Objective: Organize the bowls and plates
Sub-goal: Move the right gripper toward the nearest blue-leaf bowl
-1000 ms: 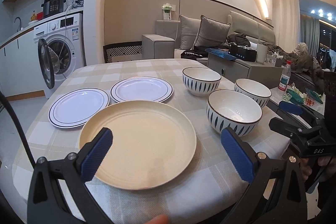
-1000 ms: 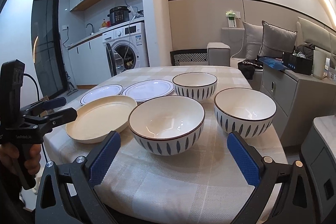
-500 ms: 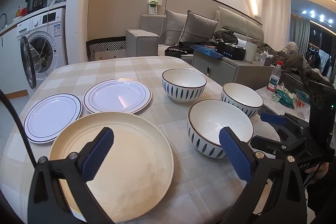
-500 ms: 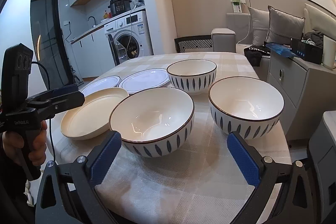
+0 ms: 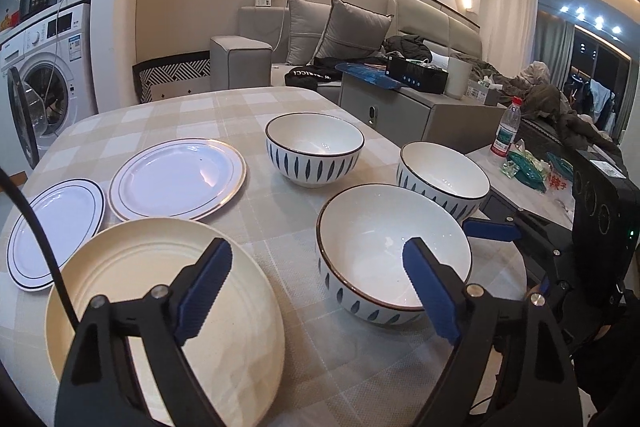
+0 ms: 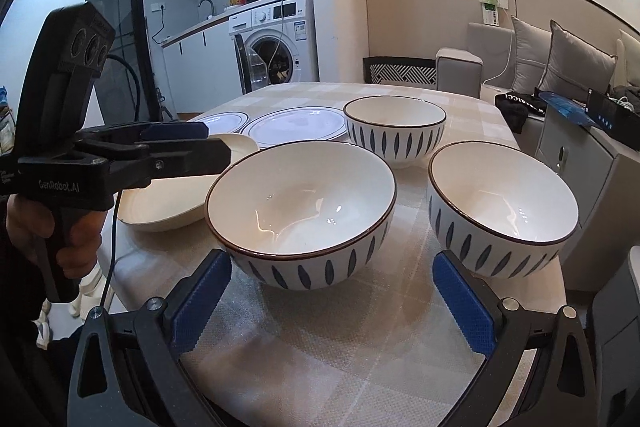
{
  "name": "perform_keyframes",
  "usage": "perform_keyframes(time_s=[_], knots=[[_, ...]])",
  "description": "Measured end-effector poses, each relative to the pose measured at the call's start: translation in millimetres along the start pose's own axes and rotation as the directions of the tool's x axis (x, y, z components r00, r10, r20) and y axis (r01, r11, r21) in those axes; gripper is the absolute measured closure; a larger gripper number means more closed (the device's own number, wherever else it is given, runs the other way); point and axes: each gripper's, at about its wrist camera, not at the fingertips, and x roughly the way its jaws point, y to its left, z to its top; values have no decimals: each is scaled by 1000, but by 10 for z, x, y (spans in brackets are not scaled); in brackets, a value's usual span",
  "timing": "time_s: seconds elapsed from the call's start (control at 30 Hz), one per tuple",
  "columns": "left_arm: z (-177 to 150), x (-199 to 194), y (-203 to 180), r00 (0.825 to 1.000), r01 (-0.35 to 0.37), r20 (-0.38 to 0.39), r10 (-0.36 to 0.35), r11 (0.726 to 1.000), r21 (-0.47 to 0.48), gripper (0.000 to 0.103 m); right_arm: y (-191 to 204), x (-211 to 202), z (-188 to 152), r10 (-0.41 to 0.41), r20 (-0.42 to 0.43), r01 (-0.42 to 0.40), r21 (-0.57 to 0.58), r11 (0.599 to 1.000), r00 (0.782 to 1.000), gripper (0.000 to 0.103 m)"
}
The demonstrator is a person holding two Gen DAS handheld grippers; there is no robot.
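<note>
Three blue-leaf patterned bowls and three plates spread singly over the checked-cloth surface [image 5: 248,107], nothing stacked yet, so sorting likely just starting. Nearest big bowl [image 5: 394,247] at the front edge, second bowl [image 5: 444,173] just beside it to the right, third bowl [image 5: 315,149] farther back. Cream plate [image 5: 160,307] at the near left, gold-rimmed plate [image 5: 178,179] behind it, black-rimmed plate [image 5: 56,227] at the far left; plates grouped left and bowls right, probably to make like-with-like stacking easy.

Left gripper [image 5: 316,291] closing, pads still apart, straddling the gap between cream plate and nearest bowl, one pad over each, pressing on neither. Right gripper [image 6: 332,303] spread wide, hovering low before the nearest bowl's outer wall, nothing clamped; seemingly lined up on that bowl's rim.

Readable: "GenRobot.AI" on the left gripper's body in the right wrist view. White letters on a black garment [image 5: 308,77] on the sofa too blurred to spell with confidence. Label on the red-capped water bottle [image 5: 507,129] illegible.
</note>
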Motion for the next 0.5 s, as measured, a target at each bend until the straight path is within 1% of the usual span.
perform_keyframes(time_s=[0.07,0.13,0.23,0.27,0.33,0.4,0.47,0.5], knots=[[15,49,-8,1000,4,-11,-4,1000,2,16,-1,28,-1,9,-4,-9,-6,1000,1000,0],[29,90,-16,1000,8,-23,-8,1000,6,19,-19,46,0,29,-12,-29,5,1000,1000,0],[35,141,-15,999,13,-42,-13,1000,7,25,-106,-4,27,72,-3,-72,63,995,997,0],[35,156,-7,999,17,-48,-17,1000,2,26,-144,-35,49,79,5,-79,81,994,997,0],[38,192,6,998,28,-58,-28,1000,-11,32,-212,-91,92,71,17,-73,116,991,997,0],[34,234,23,996,36,-76,-38,999,-28,33,-299,-115,138,69,21,-72,180,981,997,4],[24,269,32,995,43,-90,-47,998,-39,39,-363,-103,164,71,5,-70,238,969,997,16],[21,287,37,994,48,-97,-52,998,-42,41,-378,-81,180,62,-11,-57,256,965,998,19]])
